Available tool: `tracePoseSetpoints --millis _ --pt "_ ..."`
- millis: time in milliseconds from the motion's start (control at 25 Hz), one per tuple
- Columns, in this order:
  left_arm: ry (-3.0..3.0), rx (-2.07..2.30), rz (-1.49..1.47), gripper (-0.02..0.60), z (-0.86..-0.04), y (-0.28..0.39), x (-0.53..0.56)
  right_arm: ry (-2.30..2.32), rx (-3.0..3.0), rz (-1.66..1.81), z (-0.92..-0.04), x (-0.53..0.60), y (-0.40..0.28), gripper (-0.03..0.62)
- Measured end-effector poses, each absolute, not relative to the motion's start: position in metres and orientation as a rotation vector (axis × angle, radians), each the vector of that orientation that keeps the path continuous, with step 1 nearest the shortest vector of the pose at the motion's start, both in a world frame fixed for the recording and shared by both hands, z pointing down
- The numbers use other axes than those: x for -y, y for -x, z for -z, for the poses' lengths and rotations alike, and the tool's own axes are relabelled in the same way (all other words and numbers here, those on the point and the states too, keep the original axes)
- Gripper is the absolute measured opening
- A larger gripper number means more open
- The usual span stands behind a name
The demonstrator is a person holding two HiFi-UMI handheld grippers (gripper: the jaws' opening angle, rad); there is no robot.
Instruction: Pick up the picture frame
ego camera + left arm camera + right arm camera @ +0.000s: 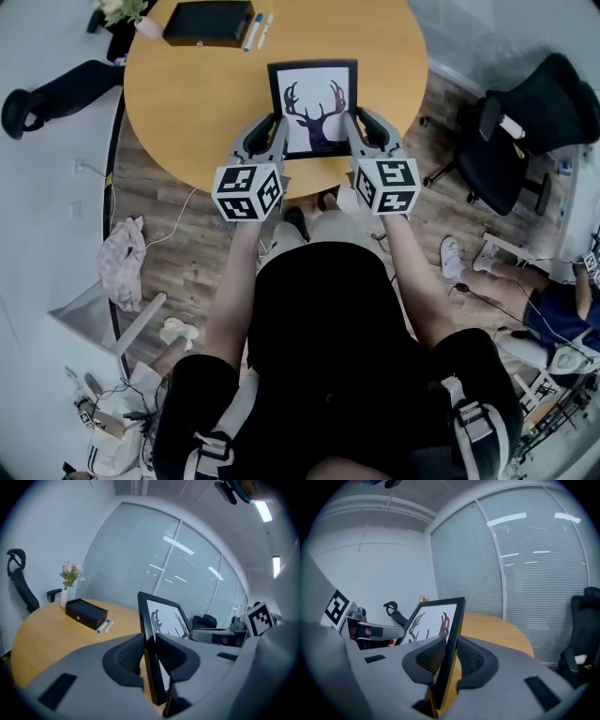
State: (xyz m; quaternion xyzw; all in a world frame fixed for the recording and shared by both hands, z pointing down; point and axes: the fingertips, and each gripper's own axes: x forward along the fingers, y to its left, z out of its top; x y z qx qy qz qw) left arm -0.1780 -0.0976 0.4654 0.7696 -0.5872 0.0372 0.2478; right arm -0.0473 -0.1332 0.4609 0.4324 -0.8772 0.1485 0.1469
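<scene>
currently, left gripper (pixel 273 131) and right gripper (pixel 353 129) are each clamping one side edge of the frame (pixel 312 105), upper centre, over the table (pixel 187 103).

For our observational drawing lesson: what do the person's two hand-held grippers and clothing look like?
The left hand-held gripper and right hand-held gripper each have grey moulded bodies, dark ribbed pads and a white cube with black square markers. The person wears a black top.

Round wooden table (pixel 197 103): black box (pixel 208 23), two markers (pixel 251 32), flower vase (pixel 63 598).
</scene>
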Motion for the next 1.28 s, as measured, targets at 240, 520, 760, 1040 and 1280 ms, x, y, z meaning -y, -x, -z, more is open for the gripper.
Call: tracePoseSetpoints --millis 240,520,760,1040,1280 --pt "-2.191 1.6 -0.078 0.091 -0.417 0.178 0.08 -1.311 2.57 -0.341 -0.41 0.11 0.047 0.089" --pt "-2.301 1.598 -0.012 0.091 -0.359 0.185 0.055 -1.375 2.634 -0.196 -0.344 0.077 0.052 0.089" --pt "-2.388 1.59 0.013 0.091 -0.319 0.188 0.039 -1.398 2.689 -0.148 -0.307 0.06 0.055 0.089" --pt "-2.431 1.611 0.061 0.091 -0.29 0.191 0.027 -1.421 2.741 -0.07 -0.276 0.046 0.057 0.087" --pt "-2.439 1.617 0.077 0.091 -0.278 0.185 0.021 -1.447 2.745 -0.026 -0.261 0.039 0.051 0.084"
